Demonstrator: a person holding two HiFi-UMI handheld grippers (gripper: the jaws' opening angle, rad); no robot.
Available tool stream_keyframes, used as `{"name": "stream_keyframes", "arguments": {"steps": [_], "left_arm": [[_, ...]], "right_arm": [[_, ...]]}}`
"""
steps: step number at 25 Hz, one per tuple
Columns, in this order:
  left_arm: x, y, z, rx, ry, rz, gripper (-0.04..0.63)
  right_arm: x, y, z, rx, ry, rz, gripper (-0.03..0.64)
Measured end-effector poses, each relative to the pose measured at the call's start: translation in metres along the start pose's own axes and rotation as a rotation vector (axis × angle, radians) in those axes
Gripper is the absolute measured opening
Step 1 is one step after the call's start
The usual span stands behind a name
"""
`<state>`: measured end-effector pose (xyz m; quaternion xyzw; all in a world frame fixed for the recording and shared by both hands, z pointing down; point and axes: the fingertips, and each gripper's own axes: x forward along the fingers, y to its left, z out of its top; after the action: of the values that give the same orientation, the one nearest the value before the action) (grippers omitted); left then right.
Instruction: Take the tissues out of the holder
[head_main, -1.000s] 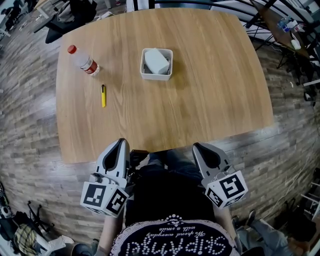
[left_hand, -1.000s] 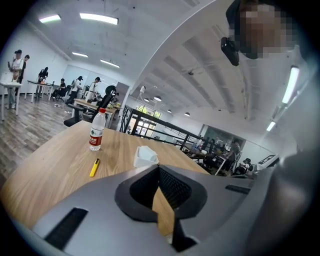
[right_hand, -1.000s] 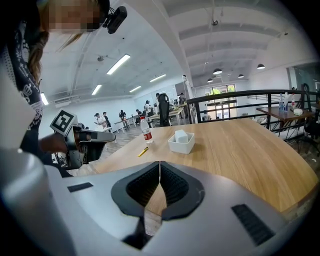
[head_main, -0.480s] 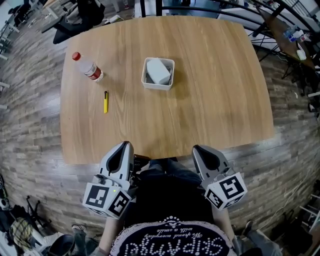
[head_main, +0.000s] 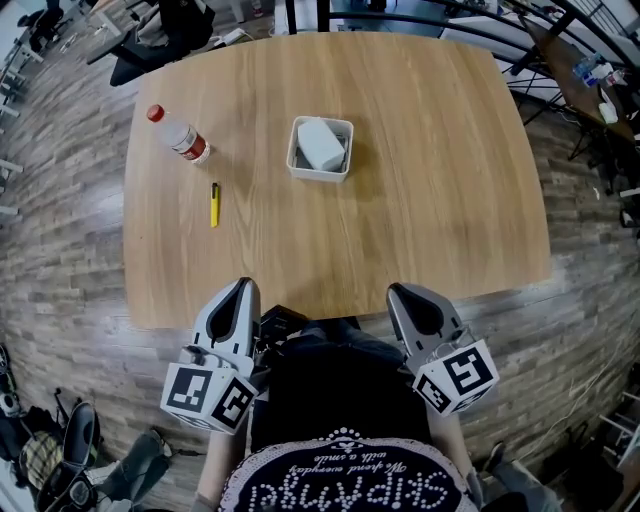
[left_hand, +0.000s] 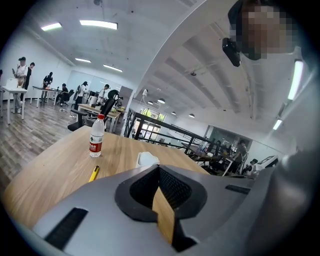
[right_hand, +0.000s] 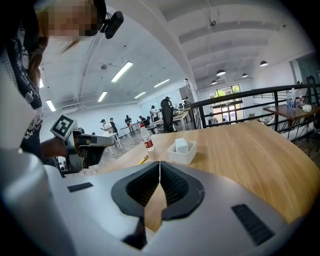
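Observation:
A white square holder (head_main: 297, 160) stands on the round-cornered wooden table (head_main: 420, 200), past its middle. A white tissue pack (head_main: 320, 143) lies in it. The holder (right_hand: 182, 156) and the pack (right_hand: 181, 145) show ahead in the right gripper view. In the left gripper view the holder (left_hand: 146, 160) peeks over the jaws. My left gripper (head_main: 243, 284) and right gripper (head_main: 398, 290) hover at the table's near edge, well short of the holder. Both are shut and hold nothing; the left gripper (left_hand: 159, 167) and the right gripper (right_hand: 160, 163) have their tips together.
A plastic water bottle with a red cap (head_main: 178, 133) lies left of the holder, and a yellow pen-like tool (head_main: 214, 204) lies nearer to me. Dark chairs, desks and a black railing (head_main: 520, 50) surround the table on a wooden floor. People stand far back (left_hand: 20, 72).
The table has slid slightly down and right in the head view. Both grippers stay at the near edge, shut as before.

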<state>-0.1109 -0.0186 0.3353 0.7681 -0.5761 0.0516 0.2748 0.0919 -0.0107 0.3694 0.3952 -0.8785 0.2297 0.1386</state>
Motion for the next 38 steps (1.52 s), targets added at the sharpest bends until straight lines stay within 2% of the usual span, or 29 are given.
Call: {"name": "stream_keyframes", "arguments": {"steps": [9, 22, 24, 26, 28, 38], "left_arm": [[0.010, -0.005, -0.003, -0.007, 0.012, -0.046, 0.006], [0.016, 0.006, -0.006, -0.022, 0.026, -0.060, 0.006], [0.018, 0.006, -0.006, -0.026, 0.027, -0.065, 0.006], [0.021, 0.006, -0.005, -0.030, 0.027, -0.071, 0.006], [0.023, 0.006, -0.004, -0.036, 0.027, -0.075, 0.006], [0.031, 0.019, -0.004, -0.069, 0.042, -0.046, 0.006]], "right_arm": [[0.002, 0.000, 0.001, -0.014, 0.004, -0.023, 0.014], [0.016, 0.007, 0.002, -0.056, 0.015, -0.014, 0.018], [0.024, 0.005, 0.003, -0.067, 0.024, -0.018, 0.057], [0.036, 0.000, 0.006, -0.086, 0.038, -0.030, 0.142], [0.049, -0.006, 0.014, -0.116, 0.038, -0.039, 0.172], [0.133, -0.051, 0.058, -0.156, 0.041, -0.044, 0.227]]}}
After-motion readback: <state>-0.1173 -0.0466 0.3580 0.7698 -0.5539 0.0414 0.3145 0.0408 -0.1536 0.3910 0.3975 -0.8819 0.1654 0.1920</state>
